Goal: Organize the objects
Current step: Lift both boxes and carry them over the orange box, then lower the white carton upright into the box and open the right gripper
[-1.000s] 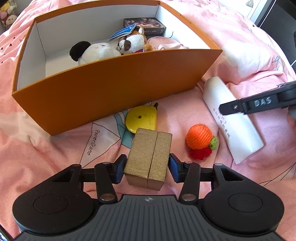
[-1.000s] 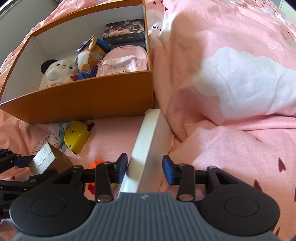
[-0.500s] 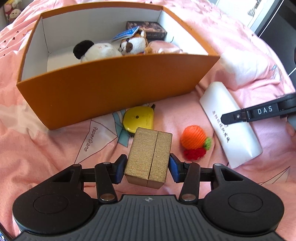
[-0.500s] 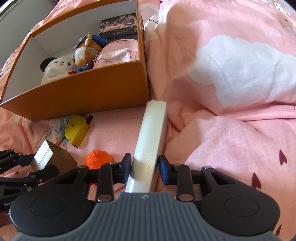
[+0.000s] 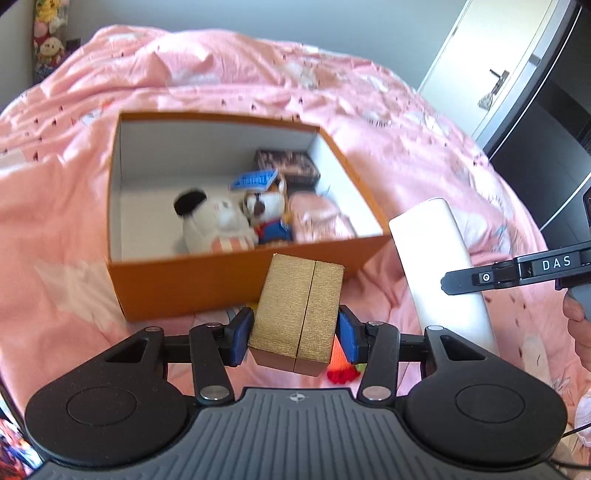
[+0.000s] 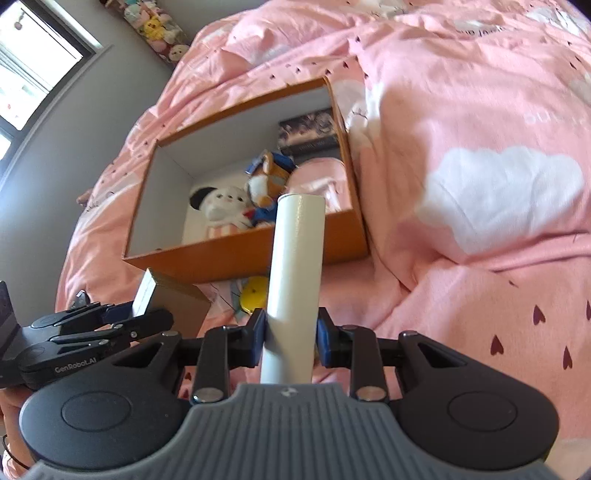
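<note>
My left gripper [image 5: 293, 334] is shut on a gold box [image 5: 299, 310] and holds it in the air before the orange box [image 5: 192, 284]. My right gripper [image 6: 290, 334] is shut on a long white tube [image 6: 295, 273], raised off the bed; the tube also shows in the left wrist view [image 5: 439, 273]. The orange box [image 6: 243, 258] holds a panda plush [image 5: 214, 221], a small dog plush [image 5: 267, 212], a pink pouch [image 5: 317, 218] and a dark box [image 5: 288, 166]. The gold box shows at the left of the right wrist view [image 6: 162, 299].
A yellow item [image 6: 255, 291] and an orange knitted ball [image 5: 338, 360] lie on the pink bedding [image 6: 461, 258] in front of the orange box, partly hidden. A dark doorway [image 5: 546, 129] is at the right. Plush toys [image 6: 159, 33] line the far wall.
Both grippers have lifted upward with their loads. The white tube has come off the bed. The orange box now sits lower and farther in both views.
</note>
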`<state>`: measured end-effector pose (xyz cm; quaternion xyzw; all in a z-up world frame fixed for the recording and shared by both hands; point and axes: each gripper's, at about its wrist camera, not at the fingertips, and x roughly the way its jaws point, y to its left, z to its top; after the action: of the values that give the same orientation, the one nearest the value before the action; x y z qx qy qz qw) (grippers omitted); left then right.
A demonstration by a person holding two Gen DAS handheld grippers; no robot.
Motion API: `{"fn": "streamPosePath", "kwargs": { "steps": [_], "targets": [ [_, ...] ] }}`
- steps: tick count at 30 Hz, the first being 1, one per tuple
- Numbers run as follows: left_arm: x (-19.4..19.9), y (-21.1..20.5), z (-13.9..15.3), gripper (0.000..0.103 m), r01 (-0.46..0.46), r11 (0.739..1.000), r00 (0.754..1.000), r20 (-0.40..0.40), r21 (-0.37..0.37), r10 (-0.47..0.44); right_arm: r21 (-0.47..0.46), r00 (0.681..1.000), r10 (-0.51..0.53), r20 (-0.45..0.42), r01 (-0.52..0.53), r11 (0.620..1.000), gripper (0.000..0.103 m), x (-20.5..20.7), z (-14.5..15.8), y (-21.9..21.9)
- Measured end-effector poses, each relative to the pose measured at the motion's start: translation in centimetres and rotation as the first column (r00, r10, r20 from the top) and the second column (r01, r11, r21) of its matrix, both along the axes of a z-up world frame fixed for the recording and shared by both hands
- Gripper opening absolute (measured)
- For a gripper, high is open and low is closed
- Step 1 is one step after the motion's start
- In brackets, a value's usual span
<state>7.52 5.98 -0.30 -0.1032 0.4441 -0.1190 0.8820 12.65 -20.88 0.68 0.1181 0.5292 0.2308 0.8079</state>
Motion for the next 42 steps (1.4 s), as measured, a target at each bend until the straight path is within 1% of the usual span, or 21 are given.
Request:
{"fn": "streamPosePath", "kwargs": {
  "steps": [3, 7, 9, 13, 16, 20, 25, 31, 36, 38, 40, 42],
  "targets": [
    [0.8, 1.1, 1.9, 0.055, -0.026, 1.0, 0.999, 0.047, 0.007, 0.026, 0.053, 0.998, 0.02, 0.051, -0.023, 0.998, 0.03, 0.6, 2.1, 0.7],
    [2.1, 2.6, 3.7, 0.055, -0.097, 0.993, 0.99, 0.111, 0.068, 0.089, 0.129, 0.993, 0.05, 0.112, -0.064, 0.99, 0.03, 2.8, 4.2, 2.6],
    [2.7, 3.6, 4.4, 0.055, -0.133, 0.987, 0.983, 0.138, 0.088, 0.12, 0.164, 0.988, 0.062, 0.138, -0.085, 0.983, 0.03, 4.3, 4.6, 4.0],
    [4.0, 5.4, 5.2, 0.055, -0.205, 0.97, 0.968, 0.174, 0.134, 0.181, 0.219, 0.987, 0.072, 0.141, -0.102, 0.97, 0.03, 7.7, 4.2, 7.5],
    [5.1, 6.5, 5.5, 0.055, -0.221, 0.965, 0.963, 0.187, 0.142, 0.193, 0.225, 0.986, 0.098, 0.134, -0.126, 0.966, 0.03, 10.1, 3.0, 10.4],
    [6.6, 7.4, 5.0, 0.055, -0.222, 0.967, 0.965, 0.173, 0.125, 0.199, 0.236, 0.988, 0.137, 0.078, -0.152, 0.96, 0.03, 12.8, 0.5, 14.2],
    [8.2, 8.1, 3.7, 0.055, -0.23, 0.967, 0.966, 0.145, 0.109, 0.213, 0.209, 0.984, 0.18, -0.001, -0.175, 0.962, 0.03, 15.0, -3.5, 18.2],
    [9.5, 8.6, 2.6, 0.055, -0.226, 0.967, 0.969, 0.125, 0.116, 0.212, 0.231, 0.969, 0.217, -0.116, -0.186, 0.955, 0.03, 16.6, -7.6, 20.5],
    [10.3, 8.6, 2.3, 0.055, -0.216, 0.968, 0.972, 0.122, 0.129, 0.2, 0.25, 0.951, 0.251, -0.18, -0.203, 0.947, 0.03, 17.5, -9.6, 22.0],
    [10.4, 8.5, 2.1, 0.055, -0.218, 0.964, 0.972, 0.126, 0.153, 0.2, 0.257, 0.943, 0.262, -0.205, -0.207, 0.944, 0.03, 17.7, -10.3, 22.5],
    [10.7, 8.5, 1.9, 0.055, -0.219, 0.96, 0.972, 0.126, 0.172, 0.199, 0.26, 0.937, 0.279, -0.211, -0.221, 0.94, 0.03, 17.8, -10.7, 23.1],
    [10.8, 8.6, 1.8, 0.055, -0.221, 0.96, 0.972, 0.126, 0.175, 0.2, 0.244, 0.936, 0.288, -0.201, -0.237, 0.94, 0.031, 17.7, -10.8, 23.6]
  ]
}}
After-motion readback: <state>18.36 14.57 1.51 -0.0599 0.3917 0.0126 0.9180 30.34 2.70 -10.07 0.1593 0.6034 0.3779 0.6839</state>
